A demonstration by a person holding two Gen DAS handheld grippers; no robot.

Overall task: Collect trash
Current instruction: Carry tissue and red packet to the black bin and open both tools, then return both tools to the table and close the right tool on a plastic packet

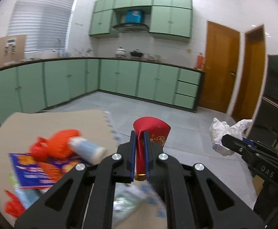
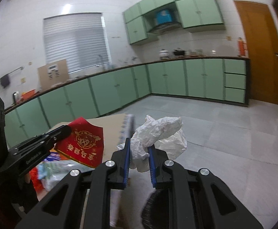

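Black left tongs (image 1: 139, 139) at the bottom centre of the left wrist frame are pinching a red envelope (image 1: 154, 133) between nearly closed blue pads. Right tongs (image 2: 139, 147), partly open, are gripping a crumpled white paper (image 2: 158, 133) at the centre of the right wrist frame. Lower left, a cardboard box (image 1: 53, 120) is holding an orange net (image 1: 60, 143), a small bottle (image 1: 87, 149) and a blue packet (image 1: 30, 169).

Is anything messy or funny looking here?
Yes. A heap of trash lies jumbled on the cardboard sheet: a white bottle tipped on its side over orange netting. The left tongs squeeze a bent red envelope, and the right tongs hold crumpled white paper.
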